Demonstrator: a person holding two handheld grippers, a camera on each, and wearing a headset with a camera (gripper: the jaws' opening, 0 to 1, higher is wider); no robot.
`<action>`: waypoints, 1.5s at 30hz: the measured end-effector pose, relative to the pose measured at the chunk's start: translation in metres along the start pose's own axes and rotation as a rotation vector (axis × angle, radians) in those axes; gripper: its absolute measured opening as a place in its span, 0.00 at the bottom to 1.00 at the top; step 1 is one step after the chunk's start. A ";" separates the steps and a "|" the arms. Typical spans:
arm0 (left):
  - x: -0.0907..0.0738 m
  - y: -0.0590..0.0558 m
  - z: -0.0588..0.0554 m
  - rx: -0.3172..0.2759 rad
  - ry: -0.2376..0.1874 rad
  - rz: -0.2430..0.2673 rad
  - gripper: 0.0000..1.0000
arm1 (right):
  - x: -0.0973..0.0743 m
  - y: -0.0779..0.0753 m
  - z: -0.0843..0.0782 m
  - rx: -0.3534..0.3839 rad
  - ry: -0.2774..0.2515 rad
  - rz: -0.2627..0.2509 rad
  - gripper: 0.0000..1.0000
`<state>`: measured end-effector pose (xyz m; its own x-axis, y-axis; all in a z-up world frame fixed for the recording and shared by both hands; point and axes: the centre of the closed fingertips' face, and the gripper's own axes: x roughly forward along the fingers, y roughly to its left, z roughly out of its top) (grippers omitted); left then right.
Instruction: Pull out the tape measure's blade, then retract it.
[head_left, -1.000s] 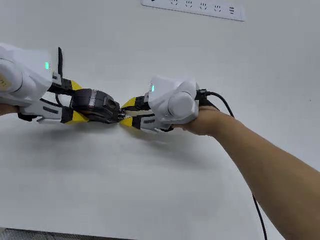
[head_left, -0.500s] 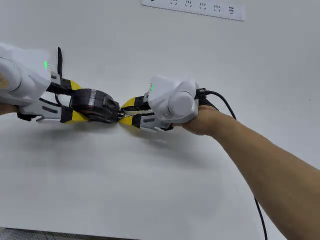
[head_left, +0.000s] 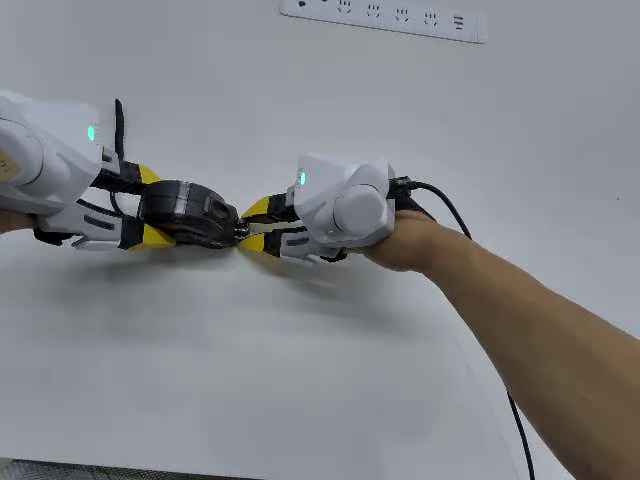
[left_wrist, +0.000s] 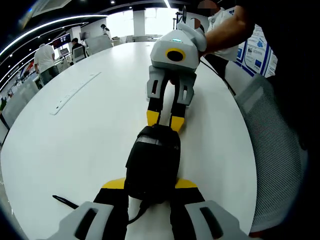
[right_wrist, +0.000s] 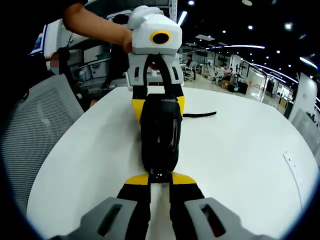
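Head view: left gripper (head_left: 152, 205) clamps the tape measure (head_left: 195, 212) steady at the bench (head_left: 300, 380) while right gripper (head_left: 250, 226) pinches the blade hook (right_wrist: 159, 176) between its jaws, apparently ready to pull.

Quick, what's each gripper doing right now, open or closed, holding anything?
Left gripper: closed on the tape measure's case.
Right gripper: closed on the blade tip.

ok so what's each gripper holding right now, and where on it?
Left gripper clamps the tape measure across its two sides. Right gripper pinches the blade hook at the tape measure's mouth; blade not yet pulled out.
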<state>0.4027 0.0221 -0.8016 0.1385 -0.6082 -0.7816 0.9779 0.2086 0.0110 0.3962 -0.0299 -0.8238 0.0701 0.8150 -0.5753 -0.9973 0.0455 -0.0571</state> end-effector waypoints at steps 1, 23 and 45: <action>0.000 0.000 0.000 -0.001 0.001 0.000 0.28 | 0.000 0.000 0.000 -0.001 0.000 0.000 0.12; -0.001 0.000 -0.002 -0.007 0.006 -0.001 0.28 | -0.010 0.000 -0.003 -0.008 0.009 0.006 0.12; -0.002 -0.003 -0.005 -0.009 0.013 -0.005 0.28 | -0.021 0.005 -0.006 -0.011 0.008 0.020 0.12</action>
<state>0.3986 0.0268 -0.8029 0.1311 -0.5993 -0.7897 0.9773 0.2120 0.0013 0.3903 -0.0504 -0.8167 0.0509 0.8107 -0.5832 -0.9982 0.0235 -0.0545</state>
